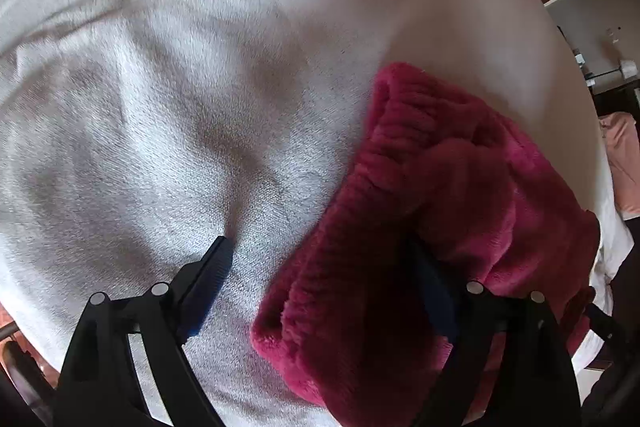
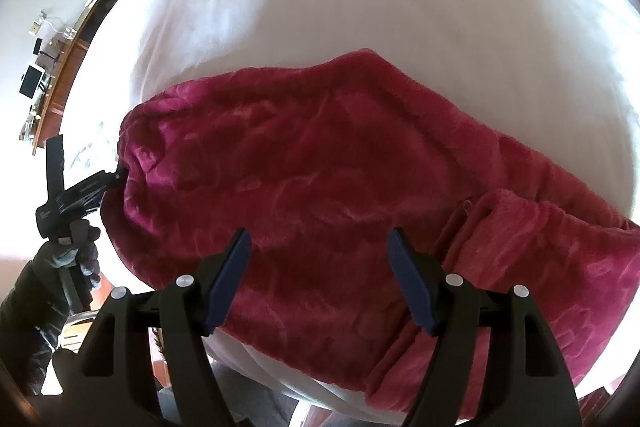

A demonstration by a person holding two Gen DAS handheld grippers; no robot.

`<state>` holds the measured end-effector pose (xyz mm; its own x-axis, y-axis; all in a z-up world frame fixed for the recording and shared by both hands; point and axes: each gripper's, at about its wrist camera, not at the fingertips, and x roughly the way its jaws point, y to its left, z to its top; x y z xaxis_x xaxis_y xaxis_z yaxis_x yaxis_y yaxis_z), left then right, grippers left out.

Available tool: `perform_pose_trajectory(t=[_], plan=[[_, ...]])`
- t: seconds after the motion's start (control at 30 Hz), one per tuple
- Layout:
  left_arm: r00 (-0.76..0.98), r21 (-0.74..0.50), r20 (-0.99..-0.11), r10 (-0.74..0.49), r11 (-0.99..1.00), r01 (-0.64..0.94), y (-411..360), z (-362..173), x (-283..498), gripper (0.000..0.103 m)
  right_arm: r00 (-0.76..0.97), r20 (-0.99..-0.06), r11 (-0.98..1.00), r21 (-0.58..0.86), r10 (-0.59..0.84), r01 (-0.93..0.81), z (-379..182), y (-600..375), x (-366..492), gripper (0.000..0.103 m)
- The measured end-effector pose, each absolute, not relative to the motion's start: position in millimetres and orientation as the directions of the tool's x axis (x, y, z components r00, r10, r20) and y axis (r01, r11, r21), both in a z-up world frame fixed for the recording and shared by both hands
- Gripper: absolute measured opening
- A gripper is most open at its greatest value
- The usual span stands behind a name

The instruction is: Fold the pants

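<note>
In my left wrist view, I see one pair of pants (image 1: 440, 195), dark pink and fluffy, lying on the white bed cover (image 1: 180, 107). My left fingers (image 1: 320, 267) stand wide open: one is over the bare cover beside the pants, the other at the ribbed waistband.

In my right wrist view, the same pants (image 2: 320, 167) lie folded across the bed. My right fingers (image 2: 320, 267) are open above them, holding nothing. My gloved left hand (image 2: 80, 255) is at the pants' left end.
</note>
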<state>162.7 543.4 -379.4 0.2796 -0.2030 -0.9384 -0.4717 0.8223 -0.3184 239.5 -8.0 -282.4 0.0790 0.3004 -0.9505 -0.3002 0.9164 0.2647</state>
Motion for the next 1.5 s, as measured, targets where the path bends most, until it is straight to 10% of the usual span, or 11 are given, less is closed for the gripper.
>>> perform_pose_trajectory(t=[0.2,0.37,0.63,1.5], plan=[[0.301,-0.375,-0.920,-0.252,0.792,-0.483,544.6,-389.0,161.8,0.085,0.068,-0.953,0.917,0.261,0.294,-0.302,-284.9,-5.6,236.2,0.072],[0.342,-0.479,-0.873,-0.347,0.738,-0.475,549.0,-388.2,154.0,0.050,0.067,-0.957,0.925,0.253,0.282,-0.284,-287.3,-10.4,233.9,0.072],[0.334,-0.445,-0.887,-0.318,0.782,-0.437,538.9,-379.7,151.0,0.027,0.085,-0.953,0.930,0.261,0.291,-0.260,-286.9,-25.2,232.4,0.072],[0.536,-0.450,-0.803,-0.261,0.855,-0.257,384.1,-214.4,136.7,0.022,0.227,-0.889,0.918,0.381,0.397,-0.114,-247.1,-208.0,180.9,0.072]])
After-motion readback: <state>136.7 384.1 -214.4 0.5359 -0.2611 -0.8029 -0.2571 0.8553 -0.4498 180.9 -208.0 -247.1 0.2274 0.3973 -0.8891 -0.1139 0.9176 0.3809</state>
